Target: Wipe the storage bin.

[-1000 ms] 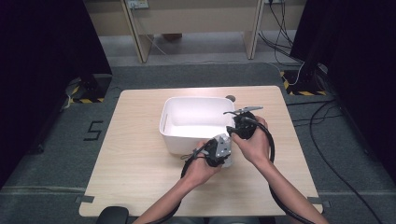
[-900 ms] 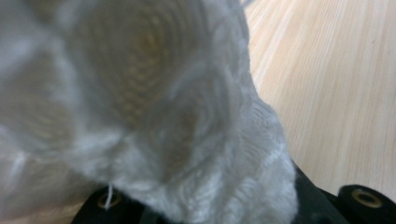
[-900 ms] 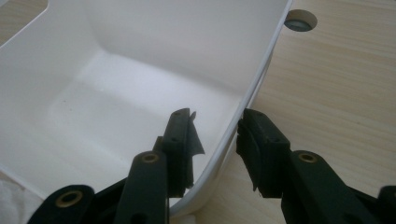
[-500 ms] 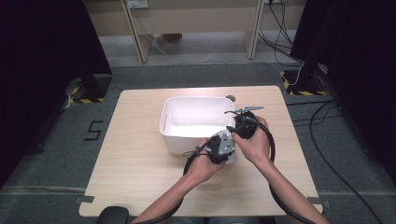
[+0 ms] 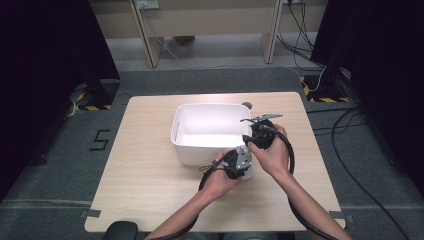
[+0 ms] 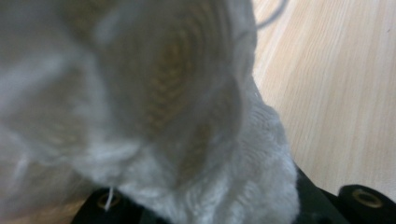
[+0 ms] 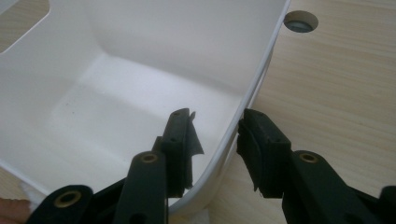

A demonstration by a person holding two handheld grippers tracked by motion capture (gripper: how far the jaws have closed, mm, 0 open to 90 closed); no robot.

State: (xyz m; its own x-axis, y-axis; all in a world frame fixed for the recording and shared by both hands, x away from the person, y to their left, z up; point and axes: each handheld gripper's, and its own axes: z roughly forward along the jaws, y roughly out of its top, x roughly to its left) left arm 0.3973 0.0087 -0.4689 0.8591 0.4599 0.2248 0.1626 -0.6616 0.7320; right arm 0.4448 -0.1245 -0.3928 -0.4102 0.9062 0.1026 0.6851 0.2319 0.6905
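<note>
Just outside the white bin's (image 5: 210, 131) near corner, the left tongs (image 5: 243, 167) clamp a white knitted cloth (image 6: 196, 154) over the desk (image 5: 150, 165) — the right tongs (image 7: 215, 140), part-open, straddle that bin's wall.

The left gripper (image 5: 239, 161) is clamped tight, near the table's front edge. The right gripper (image 7: 215, 135) is half open, just beyond it, both forearms reaching in from that edge.
</note>
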